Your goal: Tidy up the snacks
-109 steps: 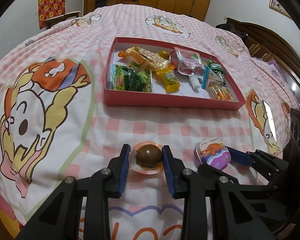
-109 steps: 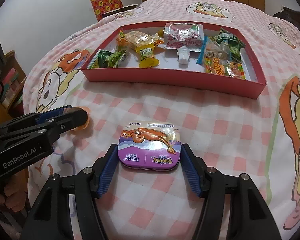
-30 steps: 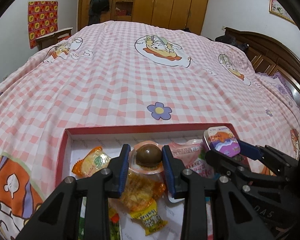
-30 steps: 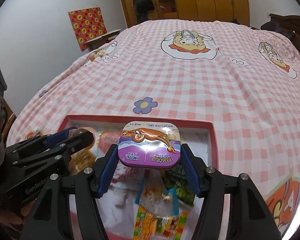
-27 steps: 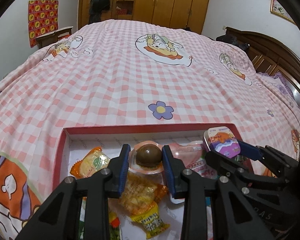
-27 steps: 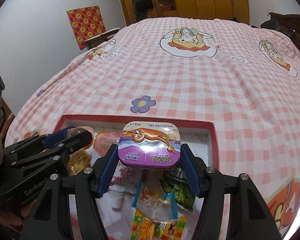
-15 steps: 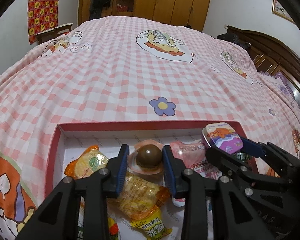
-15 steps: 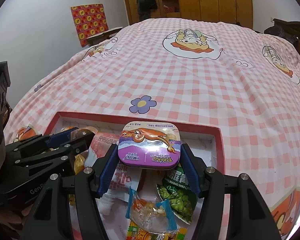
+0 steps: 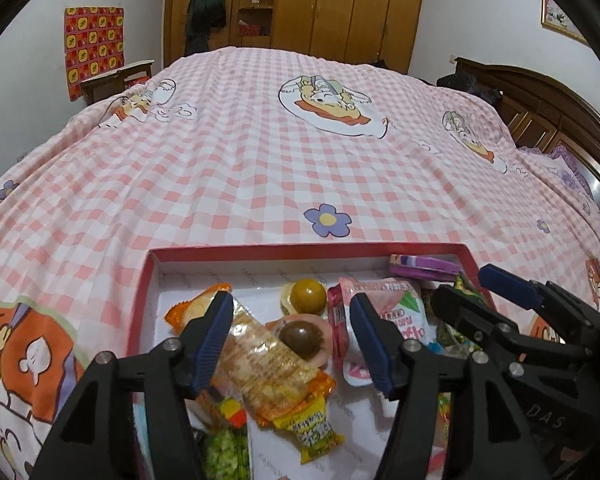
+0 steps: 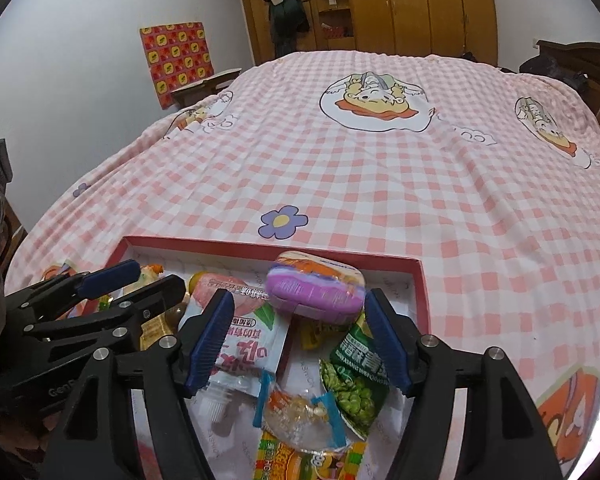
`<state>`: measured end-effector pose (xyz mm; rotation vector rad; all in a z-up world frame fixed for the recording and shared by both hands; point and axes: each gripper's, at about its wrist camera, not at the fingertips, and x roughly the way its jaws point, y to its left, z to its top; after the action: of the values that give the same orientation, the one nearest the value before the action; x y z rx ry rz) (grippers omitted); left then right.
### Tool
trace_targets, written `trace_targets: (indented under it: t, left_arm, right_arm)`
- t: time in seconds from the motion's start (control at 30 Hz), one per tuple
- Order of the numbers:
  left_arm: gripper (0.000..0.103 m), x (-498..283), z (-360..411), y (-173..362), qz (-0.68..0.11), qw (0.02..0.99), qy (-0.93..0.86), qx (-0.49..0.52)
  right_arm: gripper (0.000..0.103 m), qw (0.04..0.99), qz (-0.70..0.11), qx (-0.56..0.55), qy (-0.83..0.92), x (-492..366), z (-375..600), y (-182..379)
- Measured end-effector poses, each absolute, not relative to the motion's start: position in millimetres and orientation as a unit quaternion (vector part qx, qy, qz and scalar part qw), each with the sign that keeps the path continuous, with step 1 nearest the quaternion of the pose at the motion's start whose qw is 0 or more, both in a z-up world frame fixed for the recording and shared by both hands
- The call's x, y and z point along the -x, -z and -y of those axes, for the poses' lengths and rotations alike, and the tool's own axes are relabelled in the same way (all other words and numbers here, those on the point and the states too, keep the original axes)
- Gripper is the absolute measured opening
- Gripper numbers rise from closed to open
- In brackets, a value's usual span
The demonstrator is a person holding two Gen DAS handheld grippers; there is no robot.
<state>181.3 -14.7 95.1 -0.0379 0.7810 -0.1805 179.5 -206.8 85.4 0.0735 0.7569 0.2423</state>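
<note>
A red tray (image 9: pixel 300 249) with a white floor lies on the bed and holds several snacks; its rim also shows in the right wrist view (image 10: pixel 419 300). My left gripper (image 9: pixel 291 342) is open above the tray. The brown jelly cup (image 9: pixel 302 339) lies free between its fingers on a biscuit pack (image 9: pixel 266 364). My right gripper (image 10: pixel 300 338) is open. The purple mint tin (image 10: pixel 318 292) lies tilted on the snacks just past its fingertips, near the tray's far wall; the left wrist view also shows the tin (image 9: pixel 424 266).
In the tray lie a yellow jelly cup (image 9: pixel 308 295), a pink drink pouch (image 10: pixel 246 338), a green pea pack (image 10: pixel 356 380), an orange wrapper (image 9: pixel 198 308) and other packets. The pink checked bedspread (image 10: pixel 380 184) stretches beyond. Wooden wardrobes (image 9: pixel 352 16) stand at the back.
Both grippers have opened. The brown jelly cup has dropped from the left gripper onto the snacks, and the mint tin has dropped from the right gripper into the tray.
</note>
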Motion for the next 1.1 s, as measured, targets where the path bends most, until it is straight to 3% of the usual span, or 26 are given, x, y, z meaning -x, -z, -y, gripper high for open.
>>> trace_targets:
  t: [0.67, 1.1]
  left_arm:
    - [0.069, -92.5, -2.7, -109.7, -0.379, 0.922, 0.065, 0.035]
    - [0.070, -47.3, -4.1, -85.7, -0.392, 0.918, 0.048, 0.024]
  right_arm:
    - [0.073, 0.917, -0.371, -0.057, -0.133, -101.8, 204.3, -92.8]
    - [0.073, 0.911, -0.390, -0.047, -0.122, -57.3, 195.7, -71.1]
